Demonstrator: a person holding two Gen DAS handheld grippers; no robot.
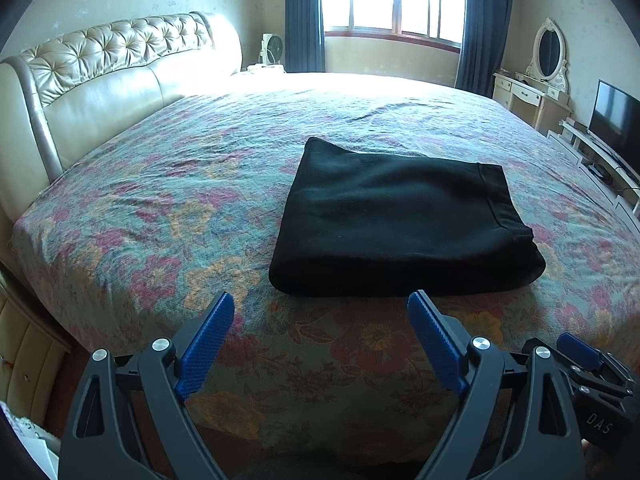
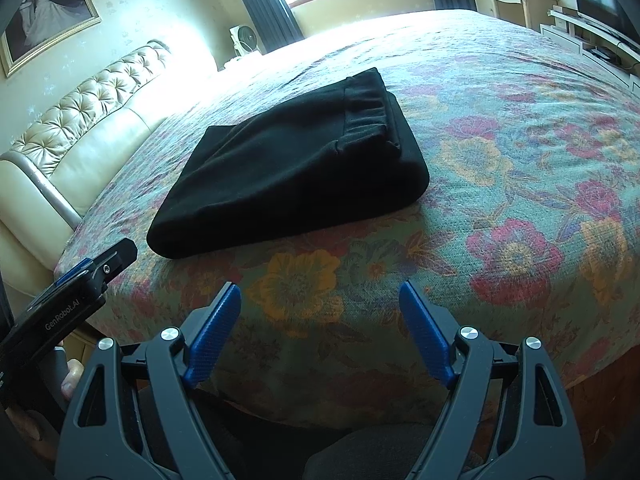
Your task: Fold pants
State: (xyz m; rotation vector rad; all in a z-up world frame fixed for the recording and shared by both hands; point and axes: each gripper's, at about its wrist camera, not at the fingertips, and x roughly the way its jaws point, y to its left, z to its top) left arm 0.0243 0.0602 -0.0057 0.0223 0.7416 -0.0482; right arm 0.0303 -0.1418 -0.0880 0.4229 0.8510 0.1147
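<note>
The black pants (image 1: 400, 224) lie folded into a compact rectangle on the floral bedspread (image 1: 168, 216), waistband at the right side. They also show in the right wrist view (image 2: 288, 164), waistband at the far end. My left gripper (image 1: 320, 304) is open and empty, hovering above the bed's near edge just short of the pants. My right gripper (image 2: 320, 292) is open and empty, above the bed's near edge, a little back from the pants. The right gripper's body shows at the left view's lower right (image 1: 592, 368); the left gripper's body shows at the right view's lower left (image 2: 80, 284).
A tufted beige headboard (image 1: 100, 80) runs along the bed's left side. A window with dark curtains (image 1: 392, 0) is at the far wall. A vanity with oval mirror (image 1: 540, 76) and a TV on a low stand (image 1: 612, 124) stand to the right. A fan (image 2: 246, 40) sits beside the bed.
</note>
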